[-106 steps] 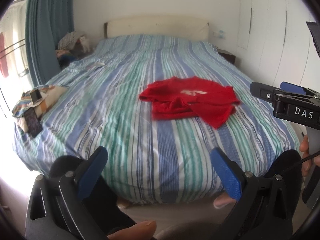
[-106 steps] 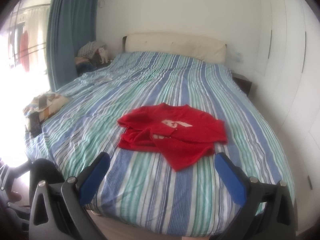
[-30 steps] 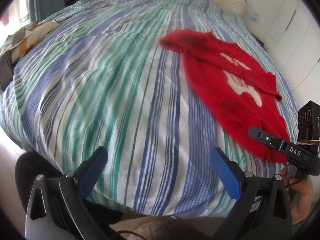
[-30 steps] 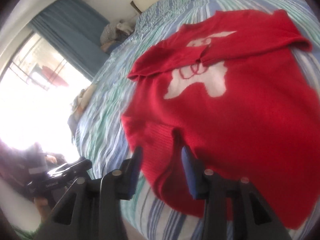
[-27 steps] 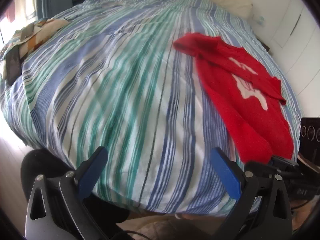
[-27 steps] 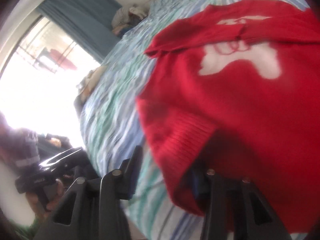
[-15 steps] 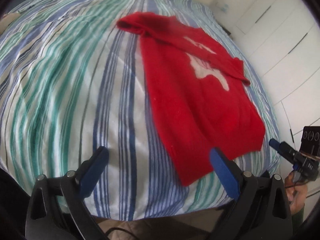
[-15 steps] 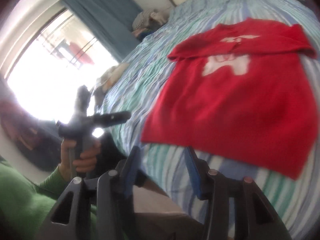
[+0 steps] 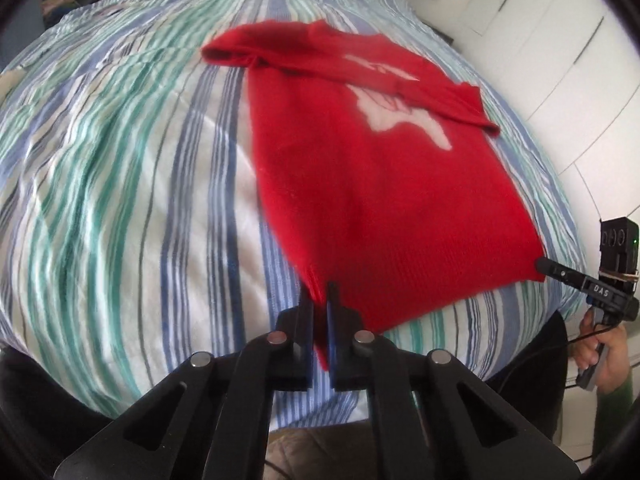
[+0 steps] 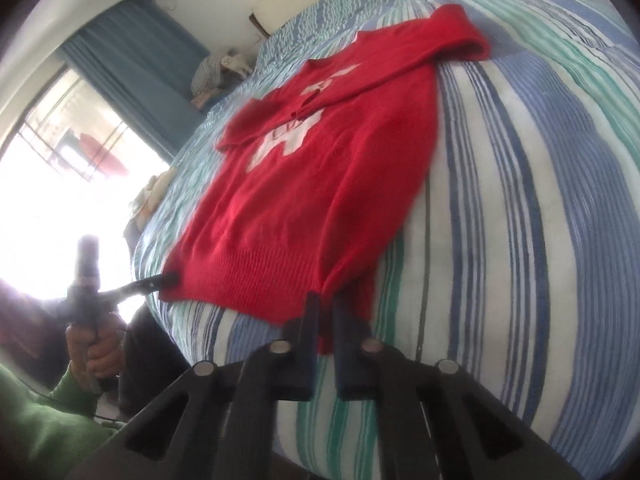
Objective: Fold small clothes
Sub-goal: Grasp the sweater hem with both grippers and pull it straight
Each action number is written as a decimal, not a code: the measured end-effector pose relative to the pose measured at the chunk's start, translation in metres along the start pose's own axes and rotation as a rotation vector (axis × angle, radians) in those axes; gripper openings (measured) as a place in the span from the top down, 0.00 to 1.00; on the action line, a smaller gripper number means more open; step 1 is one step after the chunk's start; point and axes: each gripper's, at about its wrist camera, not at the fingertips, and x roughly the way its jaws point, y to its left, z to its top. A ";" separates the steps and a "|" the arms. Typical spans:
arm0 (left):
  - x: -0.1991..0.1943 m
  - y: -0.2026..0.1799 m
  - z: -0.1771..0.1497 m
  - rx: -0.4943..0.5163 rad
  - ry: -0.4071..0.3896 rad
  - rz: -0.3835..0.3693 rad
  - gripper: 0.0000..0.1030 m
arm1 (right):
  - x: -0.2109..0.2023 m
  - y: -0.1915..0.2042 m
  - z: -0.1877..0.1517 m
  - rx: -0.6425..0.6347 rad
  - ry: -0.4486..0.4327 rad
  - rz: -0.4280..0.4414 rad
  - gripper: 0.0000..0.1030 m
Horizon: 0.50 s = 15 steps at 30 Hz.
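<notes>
Now a red sweater (image 9: 372,184) lies flat on the striped bed (image 9: 120,168), blue curtain (image 10: 136,76) beyond; left gripper (image 9: 319,300) and right gripper (image 10: 325,312) each clench its near hem corners.

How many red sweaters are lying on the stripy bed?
1. The red sweater lies spread out on the striped bed, front up. The left tool and right tool each pinch a bottom corner near the bed's edge. None seem hidden.
</notes>
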 end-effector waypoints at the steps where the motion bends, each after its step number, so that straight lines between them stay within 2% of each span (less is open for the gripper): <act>1: -0.006 0.003 0.000 0.001 0.000 0.008 0.98 | -0.011 0.001 -0.001 0.021 0.005 -0.026 0.94; 4: -0.015 0.005 -0.002 0.019 -0.007 0.051 0.98 | -0.041 0.006 -0.002 0.112 -0.007 -0.031 0.97; 7: -0.003 0.002 -0.002 0.043 0.011 0.058 0.98 | -0.047 0.021 -0.002 0.087 0.026 -0.139 0.97; 11: 0.023 0.004 -0.009 0.054 0.051 0.110 0.98 | -0.019 0.010 -0.006 0.084 0.080 -0.198 0.97; 15: 0.029 0.003 -0.018 0.077 0.027 0.127 0.98 | 0.004 -0.014 -0.014 0.117 0.116 -0.263 0.98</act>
